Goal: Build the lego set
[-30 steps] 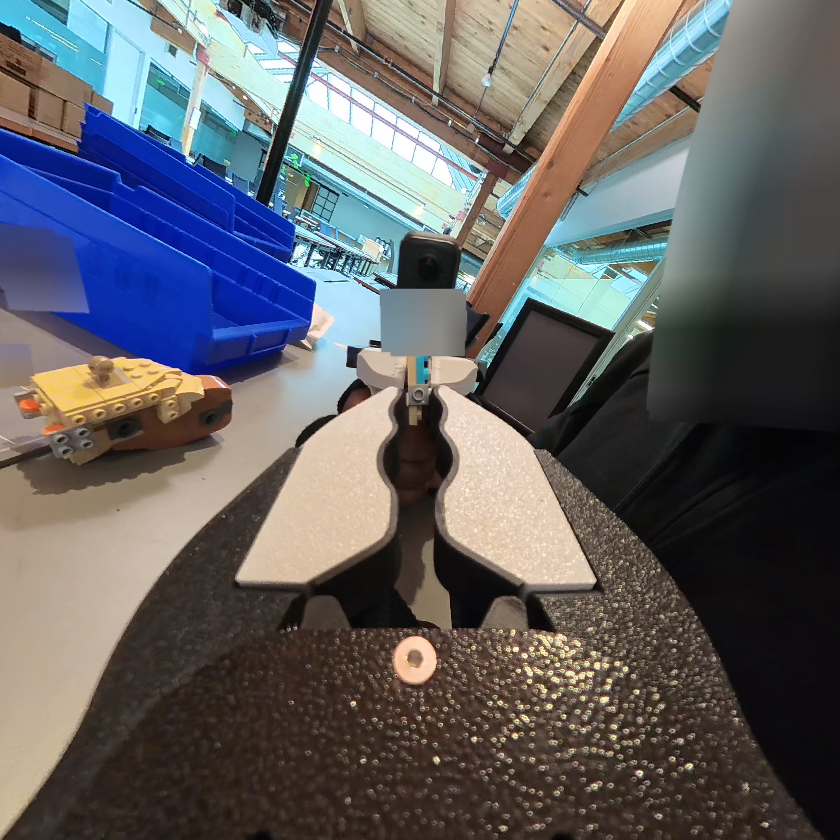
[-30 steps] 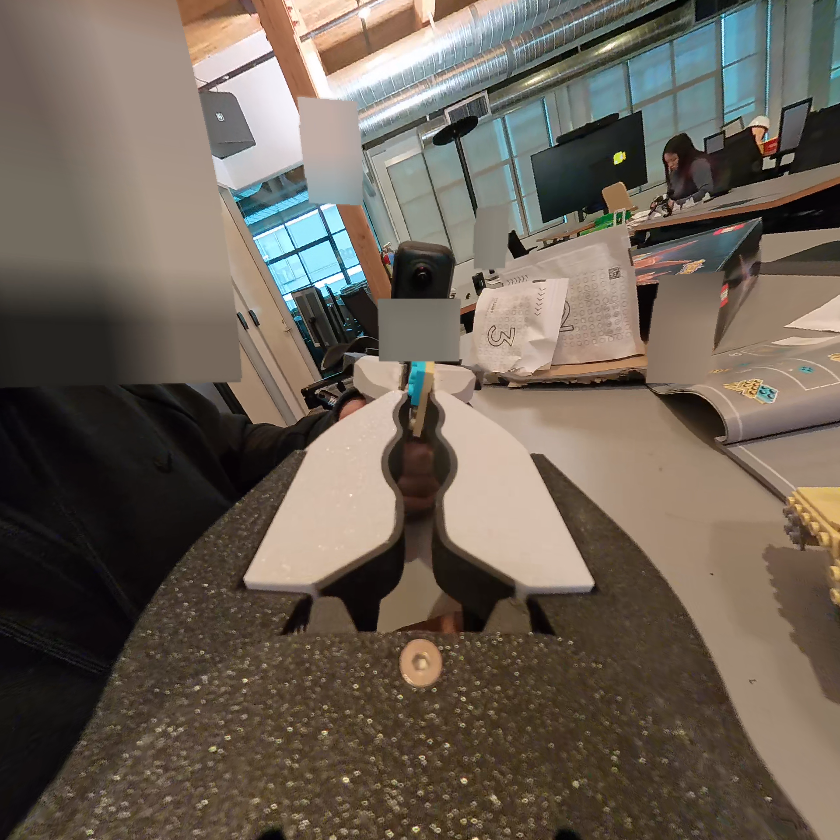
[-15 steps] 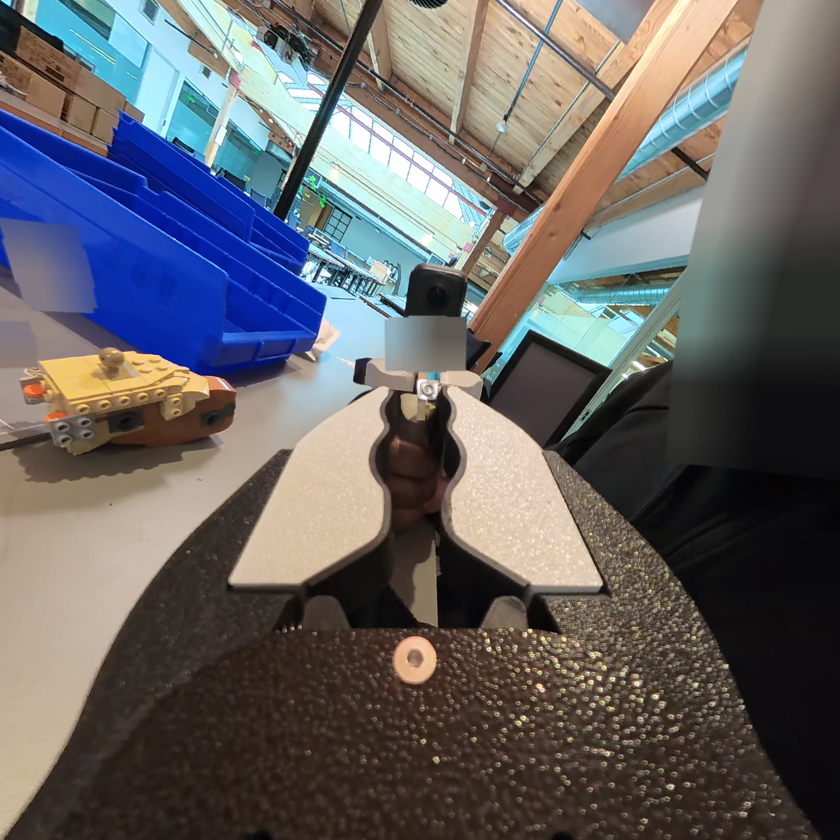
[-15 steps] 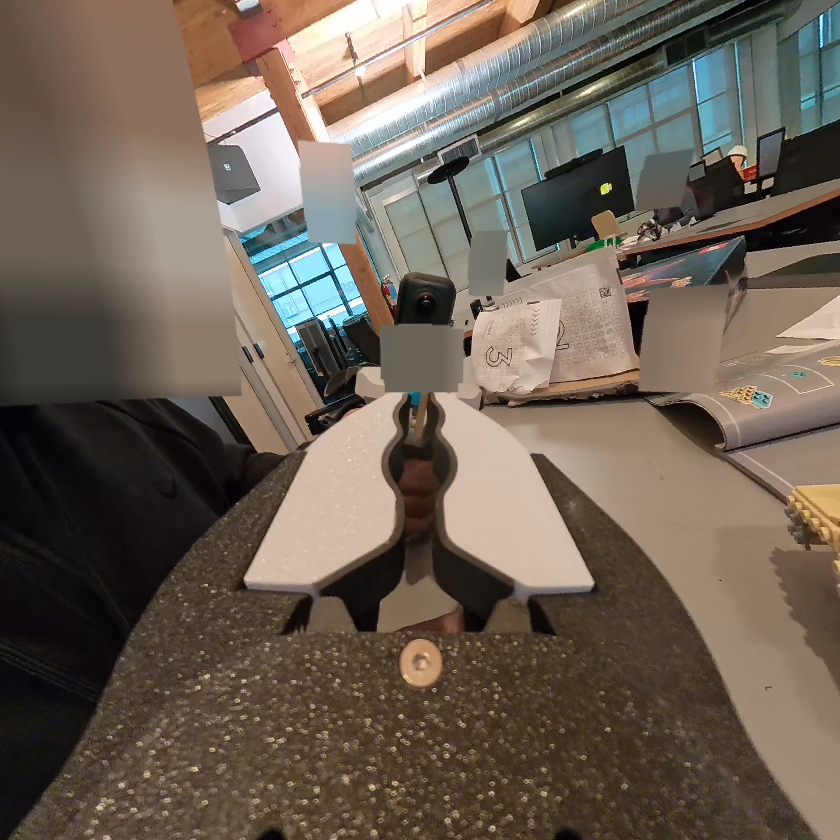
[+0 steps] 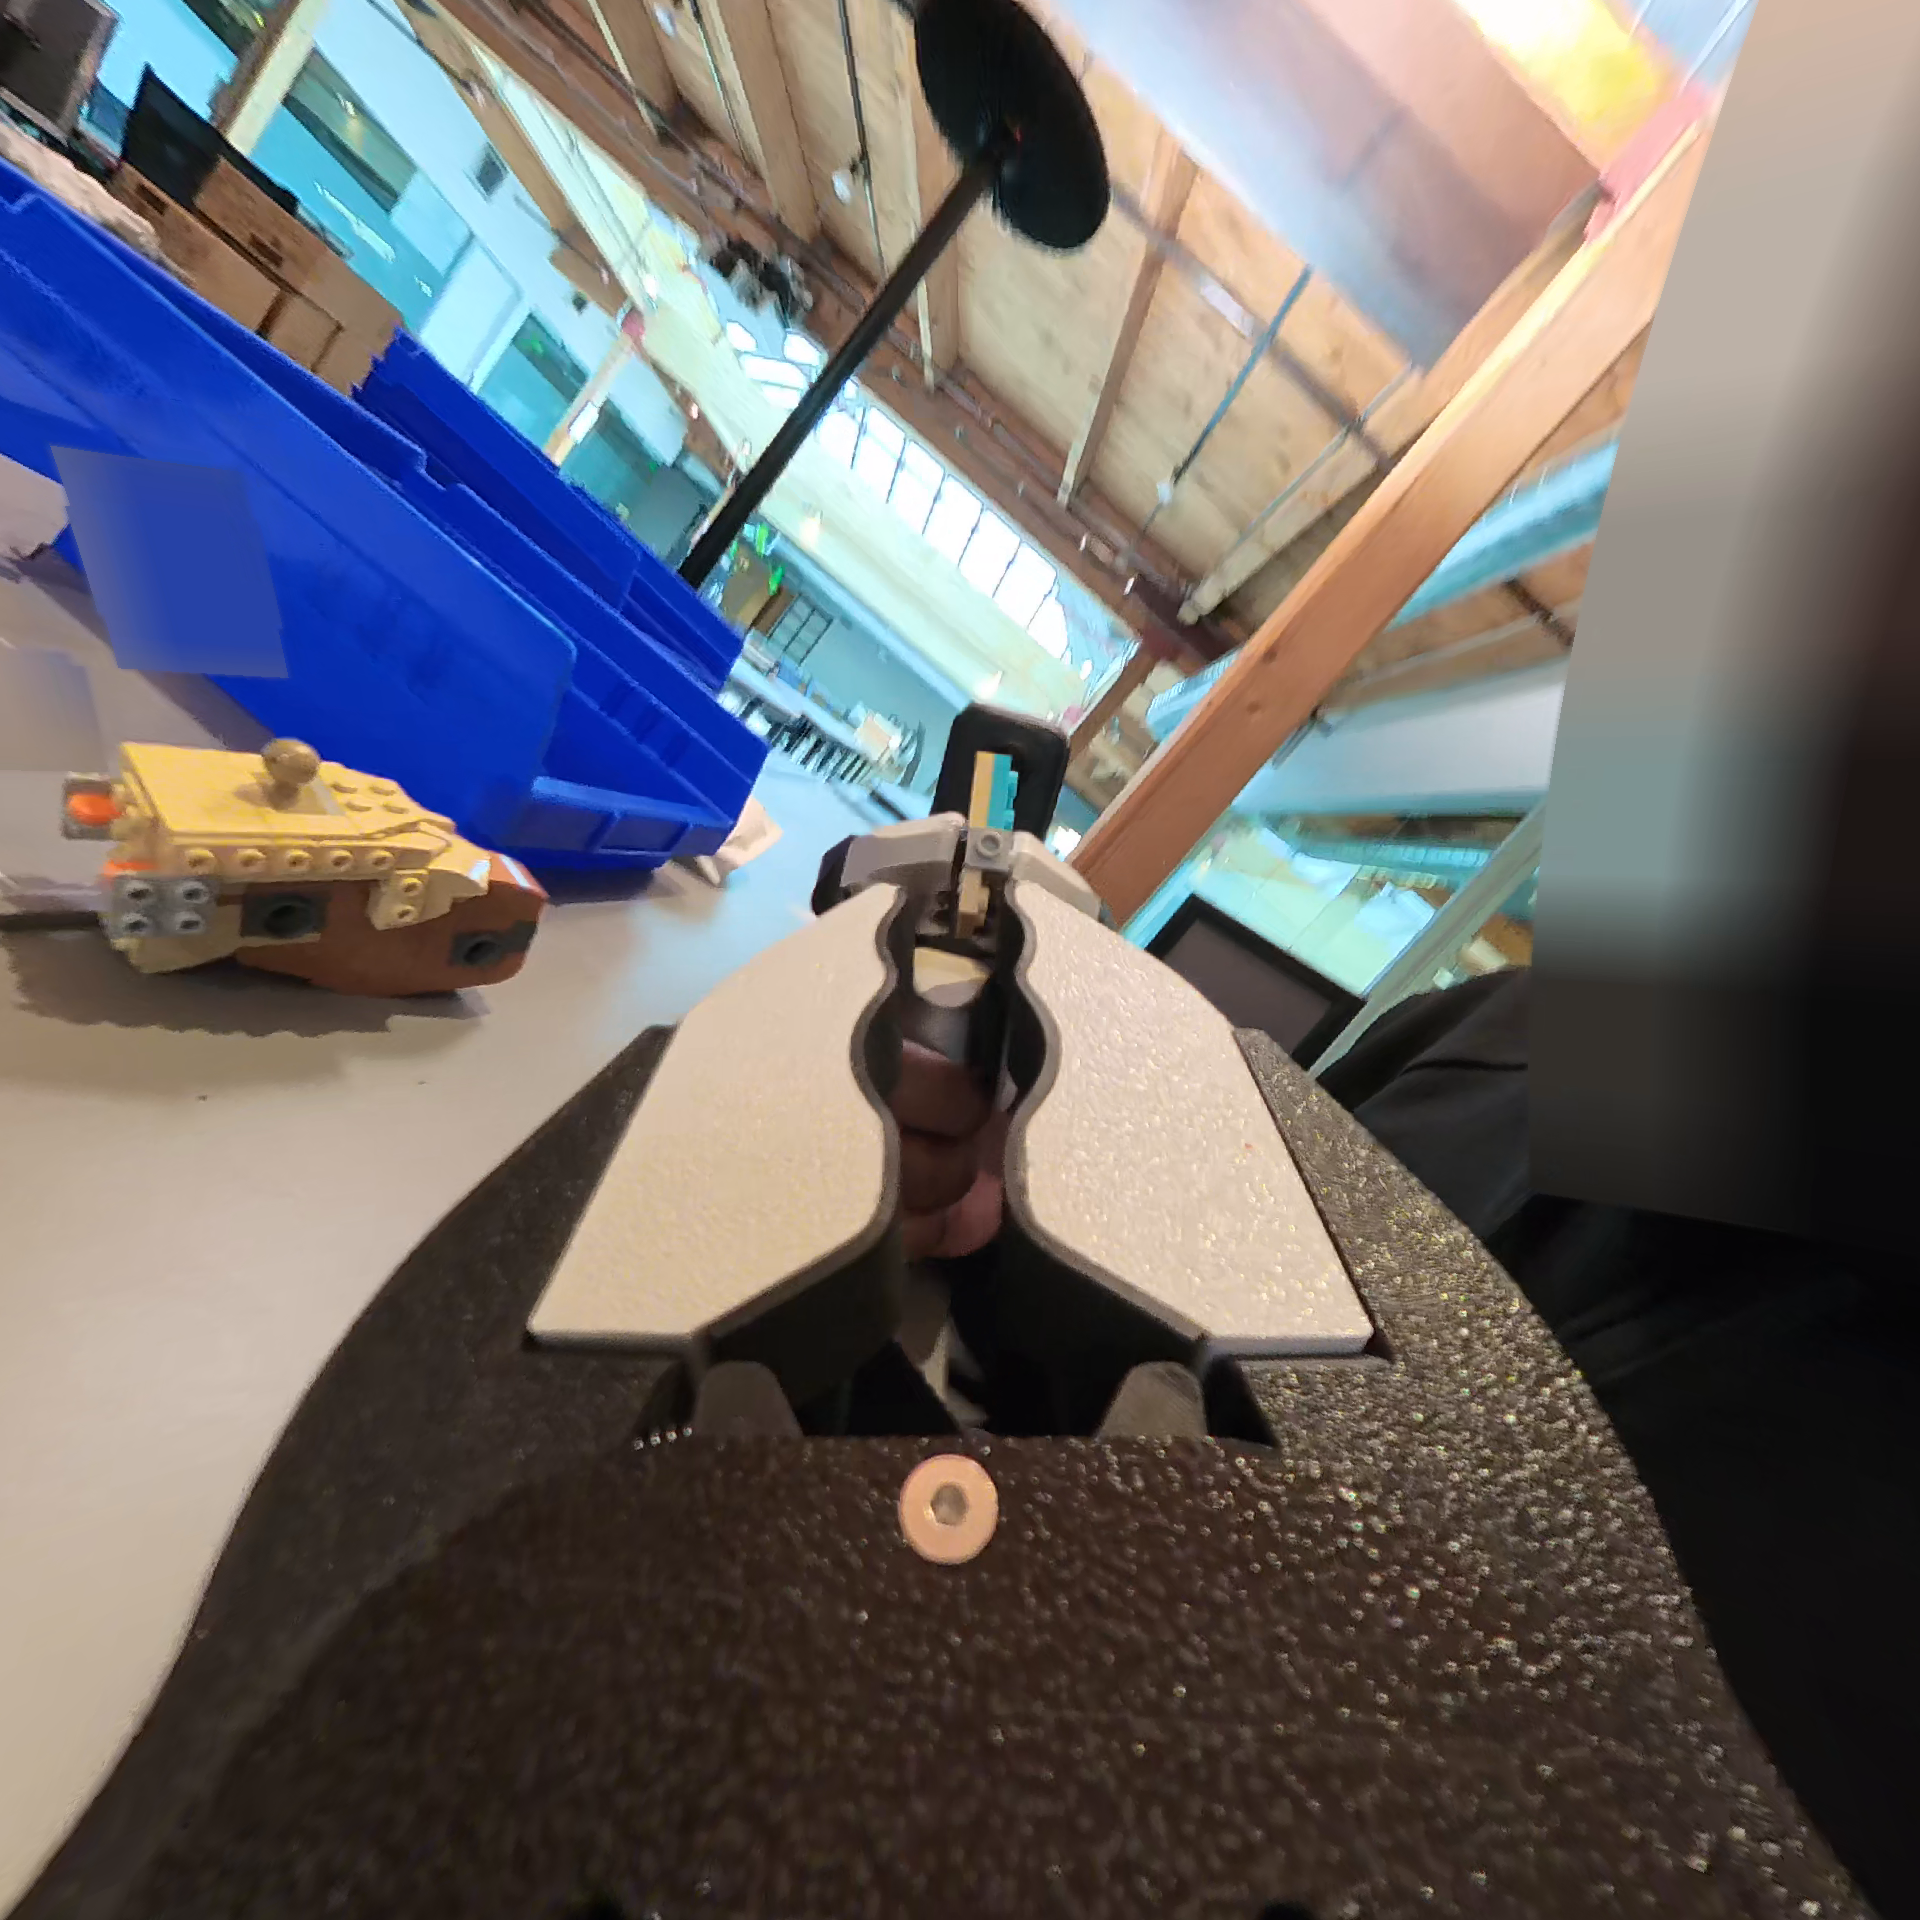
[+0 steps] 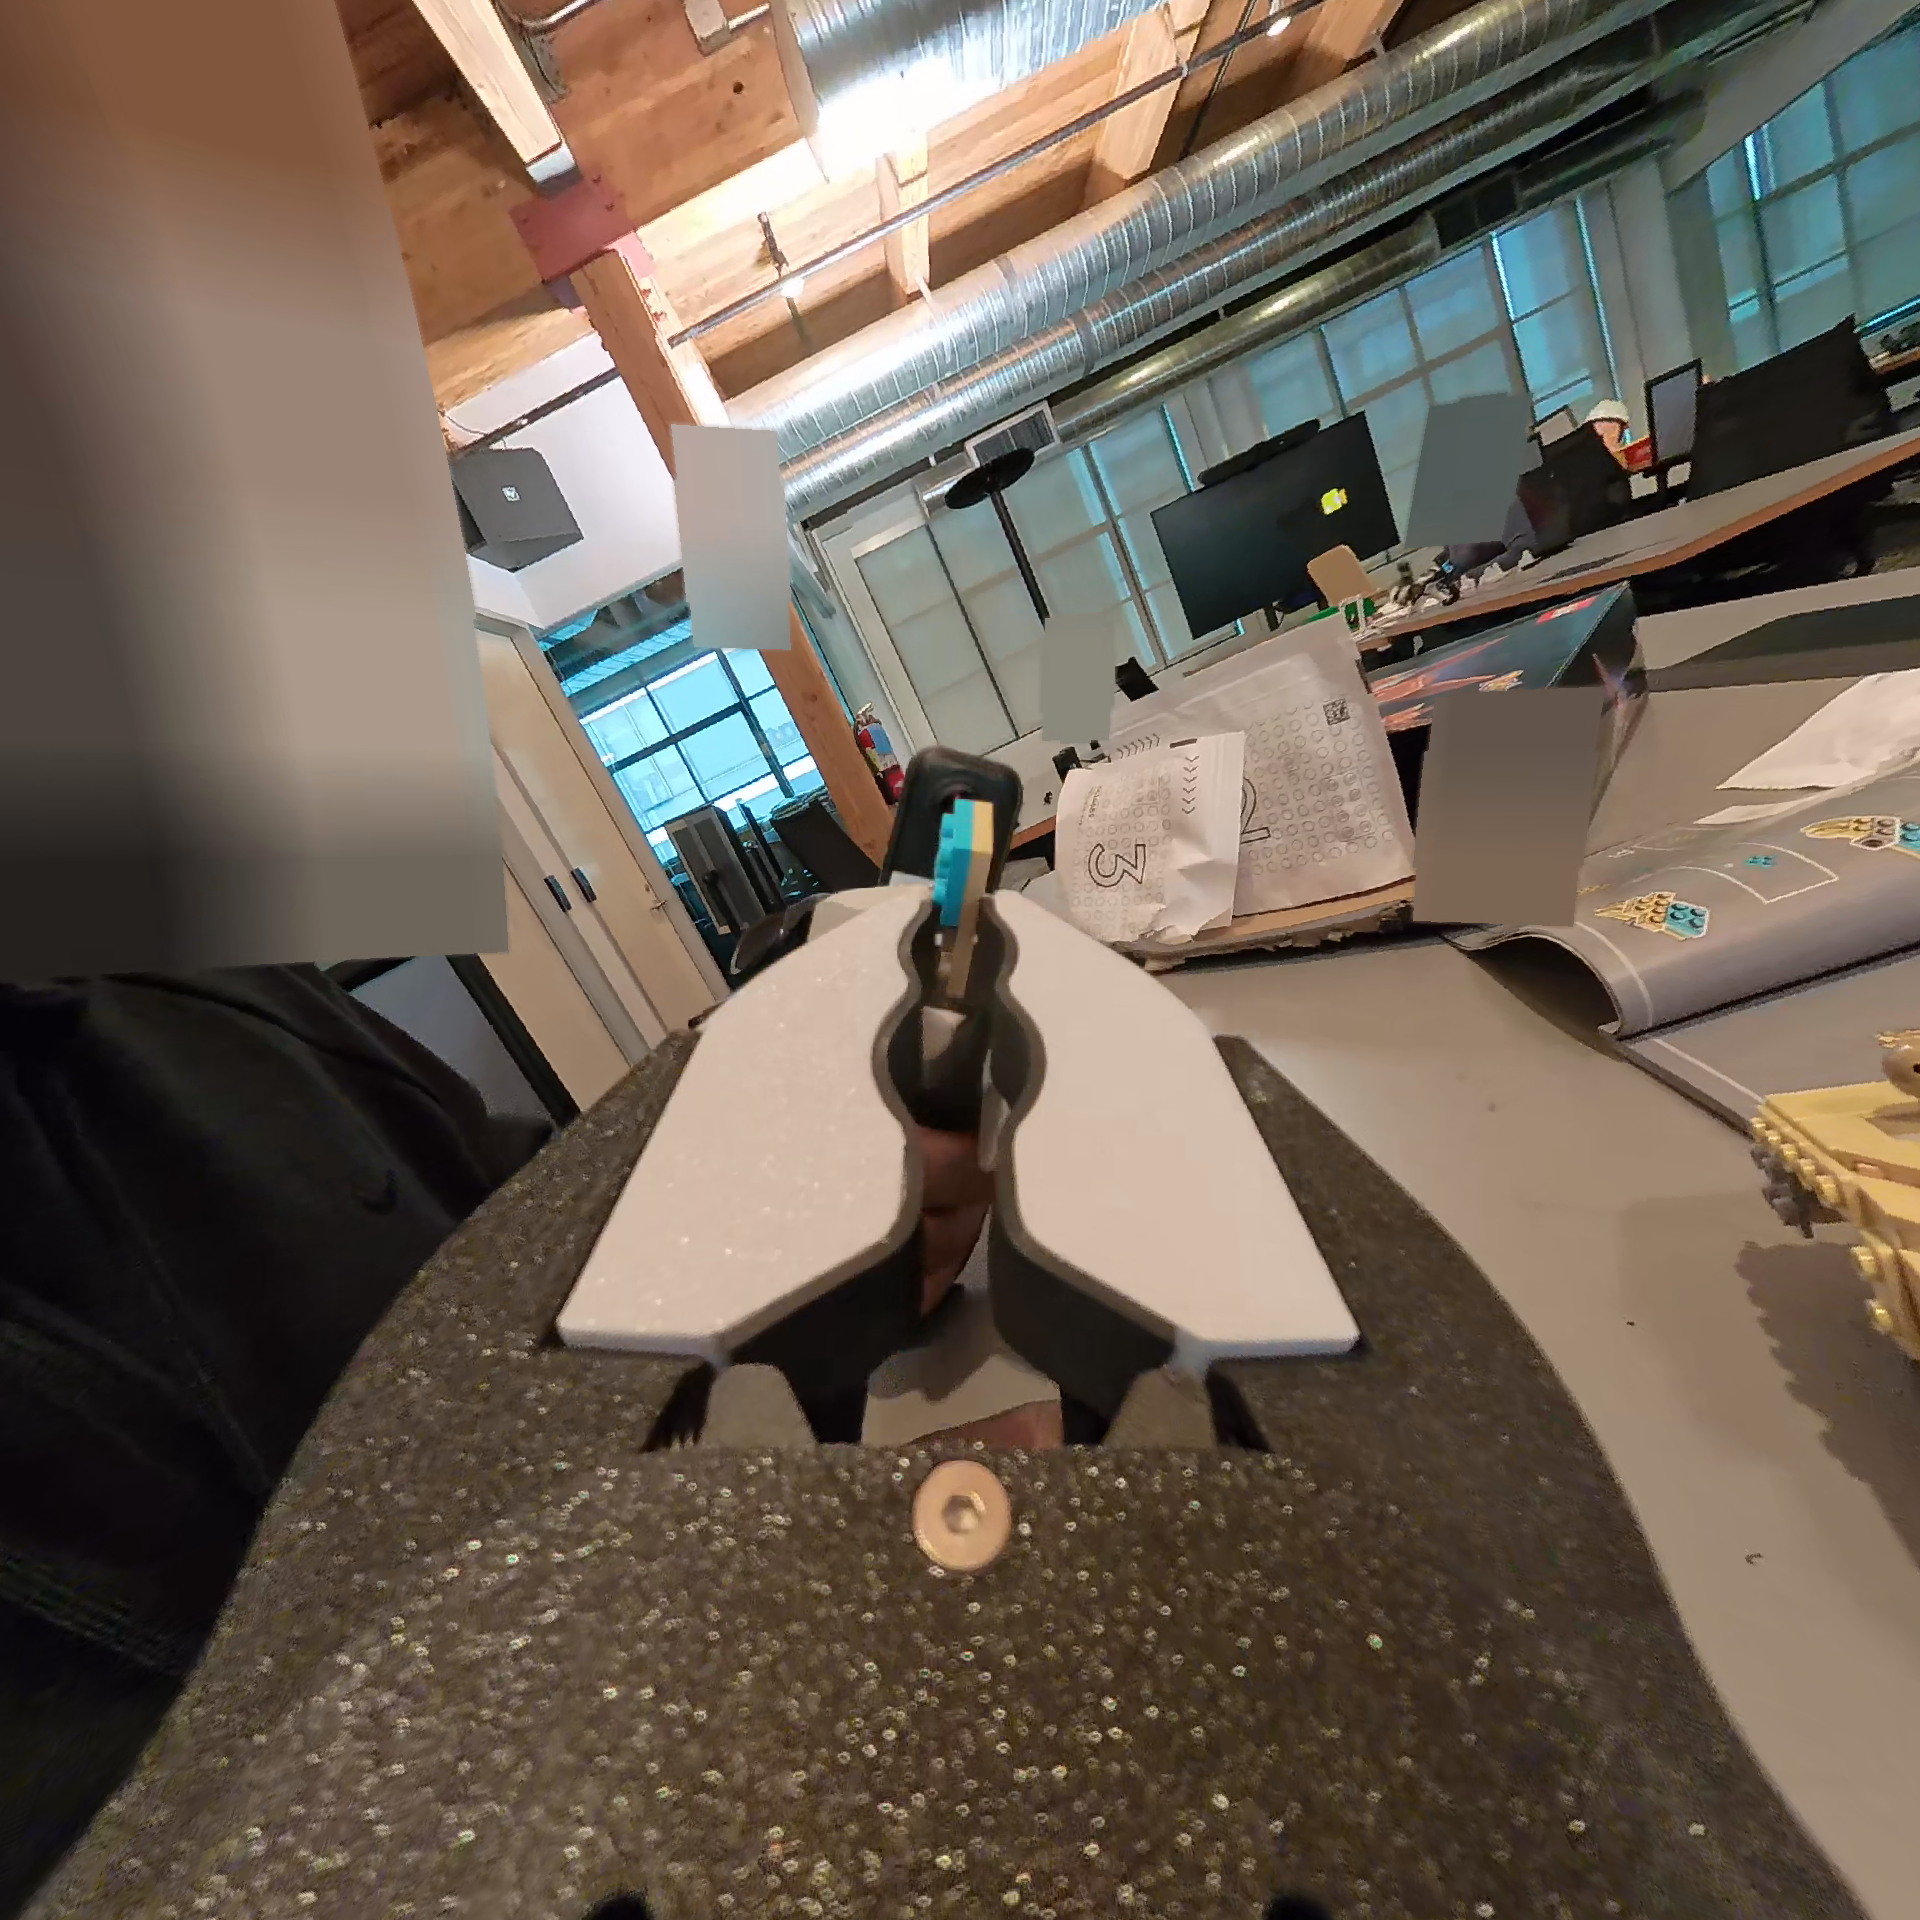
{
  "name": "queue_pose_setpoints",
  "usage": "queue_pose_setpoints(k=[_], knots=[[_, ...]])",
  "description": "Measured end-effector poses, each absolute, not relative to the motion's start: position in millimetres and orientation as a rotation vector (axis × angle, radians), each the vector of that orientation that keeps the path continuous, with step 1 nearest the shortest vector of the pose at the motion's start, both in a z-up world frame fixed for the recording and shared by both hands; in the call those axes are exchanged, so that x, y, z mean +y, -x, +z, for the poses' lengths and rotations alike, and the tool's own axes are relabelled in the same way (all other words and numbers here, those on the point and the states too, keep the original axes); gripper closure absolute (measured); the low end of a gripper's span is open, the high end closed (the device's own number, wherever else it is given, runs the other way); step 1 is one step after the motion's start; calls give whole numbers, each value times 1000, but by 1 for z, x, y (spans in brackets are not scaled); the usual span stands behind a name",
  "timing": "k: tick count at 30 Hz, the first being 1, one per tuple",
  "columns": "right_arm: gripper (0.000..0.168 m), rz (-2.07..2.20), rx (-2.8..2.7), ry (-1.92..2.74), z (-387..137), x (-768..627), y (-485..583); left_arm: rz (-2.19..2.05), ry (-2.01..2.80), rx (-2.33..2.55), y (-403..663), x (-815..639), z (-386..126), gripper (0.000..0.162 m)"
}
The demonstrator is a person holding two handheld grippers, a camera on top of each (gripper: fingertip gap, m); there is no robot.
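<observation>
My left gripper point(image 5: 961, 914) is shut on a small grey lego piece point(image 5: 983, 847) at its fingertips. My right gripper point(image 6: 956, 925) is shut on a thin tan and teal plate piece point(image 6: 964, 862) that sticks up above its tips. The two grippers face each other tip to tip above the table, and the two pieces meet. The right gripper's fingertips point(image 5: 899, 852) and the tan and teal piece point(image 5: 992, 784) show just beyond my left tips. A partly built tan and brown lego model point(image 5: 301, 894) lies on the grey table to the left; its edge shows in the right wrist view point(image 6: 1849, 1174).
Blue plastic bins point(image 5: 364, 623) stand behind the model. An open instruction booklet point(image 6: 1714, 914), white paper bags point(image 6: 1226, 821) and a dark lego box point(image 6: 1507, 665) lie on the table point(image 6: 1455, 1195). A person in dark clothing point(image 6: 208, 1247) sits close beside both grippers. My left and right fingertips are right by each other.
Both grippers have tilted upward and stayed tip to tip. The tan and teal piece now stands higher above the right fingertips. Both stay shut.
</observation>
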State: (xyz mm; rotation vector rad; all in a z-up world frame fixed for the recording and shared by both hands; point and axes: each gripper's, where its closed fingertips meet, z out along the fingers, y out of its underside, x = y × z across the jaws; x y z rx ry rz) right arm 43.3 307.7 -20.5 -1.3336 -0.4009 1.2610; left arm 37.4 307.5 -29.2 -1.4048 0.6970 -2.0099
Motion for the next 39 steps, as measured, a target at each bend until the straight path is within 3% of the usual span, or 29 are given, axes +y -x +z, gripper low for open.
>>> queue_pose_setpoints(k=[12,39], knots=[[162,1192,-342,1297,-17,312,-47,-2176,1310,382,-46,309,-21,149],[161,1108,-337,1290,-19,313,-45,-2117,1265,301,-47,312,-19,151]])
